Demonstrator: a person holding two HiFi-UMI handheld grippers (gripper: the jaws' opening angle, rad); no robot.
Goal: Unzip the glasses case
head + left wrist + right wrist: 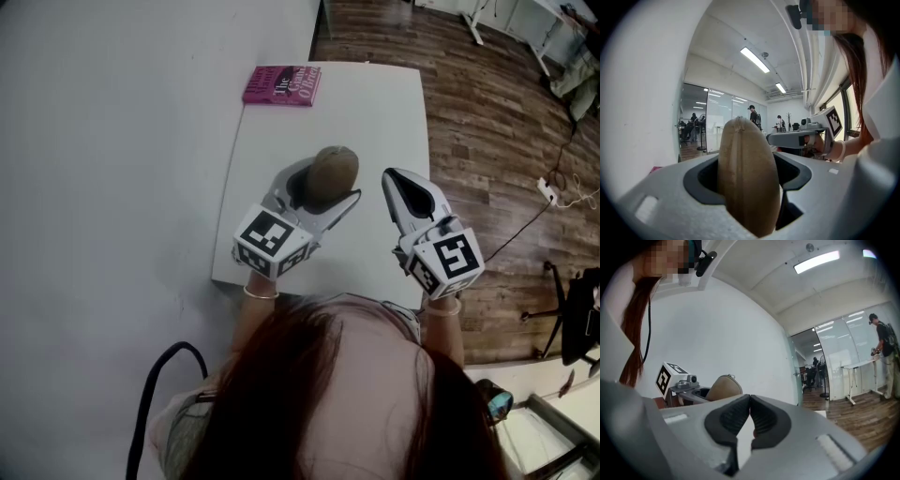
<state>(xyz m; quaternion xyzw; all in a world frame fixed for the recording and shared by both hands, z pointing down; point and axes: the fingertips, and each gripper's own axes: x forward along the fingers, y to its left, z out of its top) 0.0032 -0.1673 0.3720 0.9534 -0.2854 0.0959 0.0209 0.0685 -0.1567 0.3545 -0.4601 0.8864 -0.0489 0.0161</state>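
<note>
**Glasses case clamped on the left, zip not yet taken up**

A white table (375, 122) fills the middle of the head view, and a pink book (281, 84) is seen at its far left corner, well apart from the work. Below the middle of that frame both tools are held over the table's near half. The left gripper (319, 192) is closed on the glasses case (333, 173). In the left gripper view the tan case (747, 178) is seen standing on end between the two jaws, clamped by its broad sides, with a seam running up its narrow edge to the rounded top. The right gripper (392, 176) is held just beside it, to the right in the head view and apart from the case. In the right gripper view its ribbed pads (736, 416) are met at the tips with nothing between them, so this tool (750, 401) is closed and empty. The case (723, 386) is seen at the left centre of that view, and a small tab (732, 376), probably the zip pull, seems to stand at its top end.

The step in hand is judged to be the steadying of the case, with no unzipping begun. For the next move the right jaws would have to be parted, brought to the tab, closed on it, and drawn along the seam while the case is gripped firmly on the left.
</note>
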